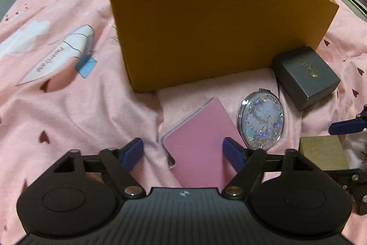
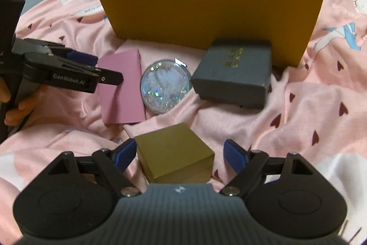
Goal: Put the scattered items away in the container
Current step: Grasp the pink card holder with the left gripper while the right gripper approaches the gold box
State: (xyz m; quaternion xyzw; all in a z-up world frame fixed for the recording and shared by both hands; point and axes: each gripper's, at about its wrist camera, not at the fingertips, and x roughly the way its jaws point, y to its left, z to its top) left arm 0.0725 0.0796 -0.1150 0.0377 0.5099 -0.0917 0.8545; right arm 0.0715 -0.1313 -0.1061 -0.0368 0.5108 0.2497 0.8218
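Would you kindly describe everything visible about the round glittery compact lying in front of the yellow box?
The round compact has a clear domed lid over pale blue and iridescent glitter flakes, with a small metal hinge or clasp at its far edge. It looks like plastic, closed, lying tilted on the pink bedding between the pink booklet and grey box. Its left edge seems to overlap the booklet. Neither gripper touches it.

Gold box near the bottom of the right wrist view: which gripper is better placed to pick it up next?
Right. The right gripper is open with the gold box already between its fingers. The left gripper is open over the pink booklet, off to the side of the box.
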